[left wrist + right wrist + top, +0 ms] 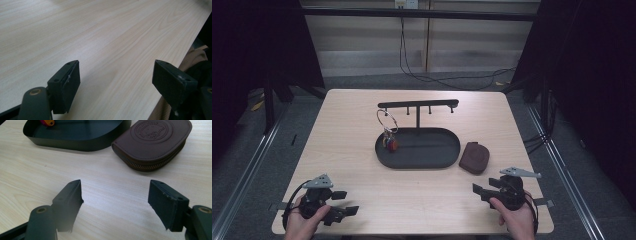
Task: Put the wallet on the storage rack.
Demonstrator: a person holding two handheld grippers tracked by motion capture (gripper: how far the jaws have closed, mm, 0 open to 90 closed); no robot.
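Both grippers parked at the near edge of the table (pixel 362 210), one per hand. Left gripper (pixel 343 204) down at the near-left corner, jaws spread wide, nothing between them, just bare wood grain and the table's edge seen past them in the left gripper view (pixel 116 75). Right gripper (pixel 478 190) at the near-right corner, jaws also apart with nothing in the gap (pixel 115 197), aimed across the table toward the middle.

Closest to that right gripper: brown zip pouch (pixel 152 143), lying flat on the wood, embossed round stamp on top, zipper running round the side. Not touched by either jaw, sitting a little beyond the tips. From above, same pouch (pixel 474 157) tucked right against the right end of the dark oval tray (pixel 432 157).

Tray sits mid-table, with a T-shaped hanger bar (pixel 418 104) rising from its back. Key ring (pixel 387 121) hanging off a left peg, colourful fobs (pixel 390 142) dangling down into the tray. Cable (pixel 412 70) on the floor behind.
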